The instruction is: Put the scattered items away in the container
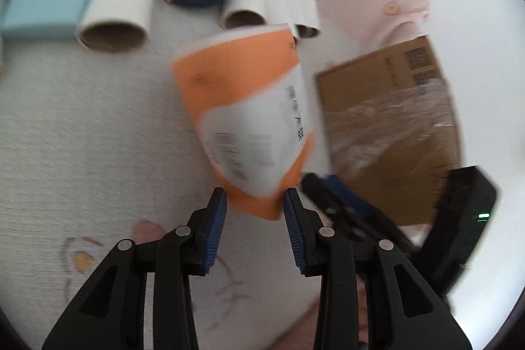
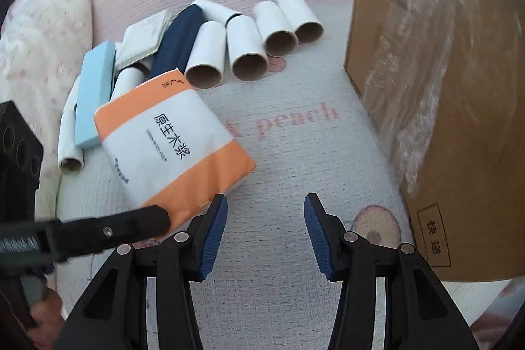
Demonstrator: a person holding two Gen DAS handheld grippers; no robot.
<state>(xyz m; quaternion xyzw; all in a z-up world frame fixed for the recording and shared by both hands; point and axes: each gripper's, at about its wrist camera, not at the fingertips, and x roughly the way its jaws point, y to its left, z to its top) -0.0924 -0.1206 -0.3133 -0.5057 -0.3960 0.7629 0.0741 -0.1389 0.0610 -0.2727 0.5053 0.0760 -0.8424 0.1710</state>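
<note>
— Any print you can read?
— The orange-and-white tissue pack (image 2: pixel 170 150) at nine o'clock says "原生木浆", with "VIRGIN WOOD PULP" in small letters.
— Anything else?
— The pink mat (image 2: pixel 295 127) reads "peach" at centre; the cardboard box (image 2: pixel 466 186) has "快递" at four o'clock.

left wrist: looks steeply down along its jaws, close on the orange tissue pack (image 1: pixel 249 117).
right wrist: same downward tilt, close over the mat (image 2: pixel 295 159).
shared: pack, cardboard tubes (image 2: pixel 246 54), cardboard box (image 1: pixel 393 127).
</note>
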